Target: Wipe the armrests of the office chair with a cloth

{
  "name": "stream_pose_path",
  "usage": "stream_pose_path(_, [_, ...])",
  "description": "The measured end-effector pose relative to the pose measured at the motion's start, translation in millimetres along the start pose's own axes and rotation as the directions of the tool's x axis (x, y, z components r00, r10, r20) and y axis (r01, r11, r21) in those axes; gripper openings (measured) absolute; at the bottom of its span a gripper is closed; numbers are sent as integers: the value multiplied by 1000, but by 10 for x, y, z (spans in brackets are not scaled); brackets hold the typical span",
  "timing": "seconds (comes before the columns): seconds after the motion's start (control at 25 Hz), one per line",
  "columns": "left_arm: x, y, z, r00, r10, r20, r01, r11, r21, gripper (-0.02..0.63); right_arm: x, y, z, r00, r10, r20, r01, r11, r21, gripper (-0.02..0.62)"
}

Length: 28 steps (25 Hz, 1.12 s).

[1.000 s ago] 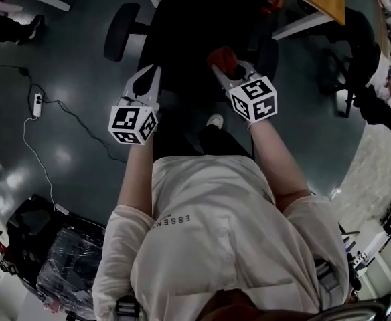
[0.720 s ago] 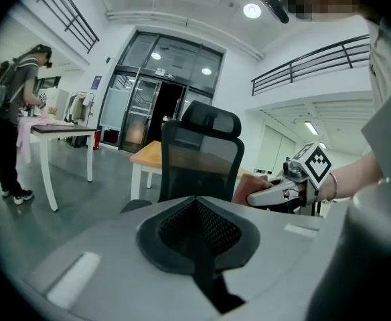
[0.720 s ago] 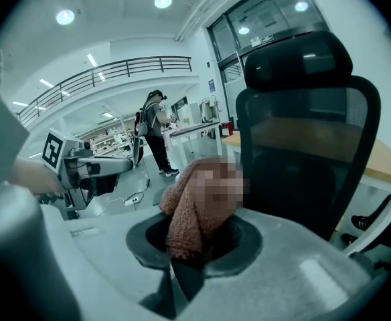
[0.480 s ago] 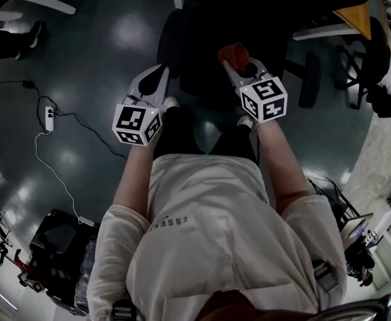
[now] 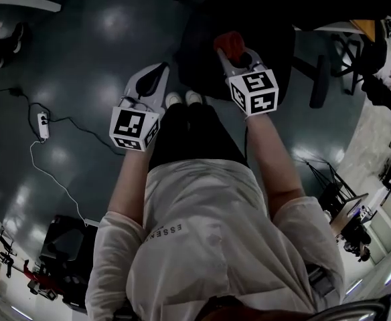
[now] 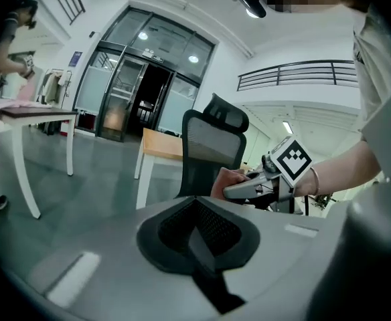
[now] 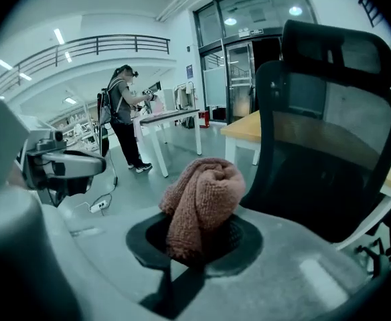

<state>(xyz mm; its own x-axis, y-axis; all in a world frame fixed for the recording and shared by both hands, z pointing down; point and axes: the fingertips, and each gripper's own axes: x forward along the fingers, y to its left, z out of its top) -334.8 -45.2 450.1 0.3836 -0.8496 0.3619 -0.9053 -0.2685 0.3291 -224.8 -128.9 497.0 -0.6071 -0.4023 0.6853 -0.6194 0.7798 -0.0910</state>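
Reddish-brown knit cloth (image 7: pixel 202 202) is bunched into a fat roll, and the right gripper (image 5: pixel 231 52) is clamped on its lower end, so most of it sticks up past the jaws. From the head view that gripper is held out over the dark seat of the office chair (image 7: pixel 329 139), right in front of the person's white shoes (image 5: pixel 183 98). The cloth is up in the air, not touching any part of the chair as far as I can tell. A dark padded bar (image 5: pixel 319 79) off to the right of the seat looks like one of the armrests, well apart from the cloth.

The left gripper (image 5: pixel 157 77) has its jaws pressed together with nothing in them. It hangs over bare glossy grey floor (image 5: pixel 82 59) just left of the chair, about level with the other one. Its own view looks across at the mesh backrest and the right gripper with the cloth poking out.

Background stuff:
- a power strip (image 5: pixel 43 122) with its cable snaking over the floor on the left
- a white-legged table (image 6: pixel 28 116)
- a wood-topped desk (image 7: pixel 276 129) behind the chair
- another person (image 7: pixel 122 119) standing further back by a table
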Motion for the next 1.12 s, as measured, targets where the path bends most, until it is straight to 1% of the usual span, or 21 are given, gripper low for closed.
stream_pose_path(0.08, [49,65,-64,1000,-4,-12,3,1000,-23,17,145,-130,44,999,-36,-8,36,999,-25,49])
stream_pose_path(0.16, [84,119,-150,999,-7,-32,6,999,-43,17,283,-252,63,998,-66,-19,66,997,-28,49])
stream_pose_path(0.32, [182,250,-282,998,5,-63,-10,997,-80,17,603,-441,74,995,-78,-56,76,996,-42,49])
stream_pose_path(0.52, [317,430,-248,998,32,-57,-38,994,-107,17,1020,-540,192,995,-57,-76,48,992,-114,49])
stream_pose_path(0.64, [369,535,-309,996,59,-70,-68,988,-140,17,1155,-480,246,996,-25,-80,11,986,-169,52])
stream_pose_path(0.72, [429,560,-377,995,62,-79,-73,985,-155,17,1188,-403,249,996,5,-85,-21,982,-187,52])
stream_pose_path(0.84, [570,520,-442,996,34,-86,-48,986,-163,17,1187,-347,237,996,25,-86,-40,983,-180,53])
stream_pose_path(0.92, [639,504,-429,997,25,-78,-38,984,-172,17,1193,-302,250,996,31,-87,-46,982,-183,53])
stream_pose_path(1.04, [686,439,-439,997,-2,-73,-11,984,-178,17,1191,-188,255,994,44,-102,-65,974,-218,52])
stream_pose_path(1.12, [675,383,-506,996,-31,-88,15,984,-176,17,1189,-108,237,993,47,-110,-72,969,-235,52])
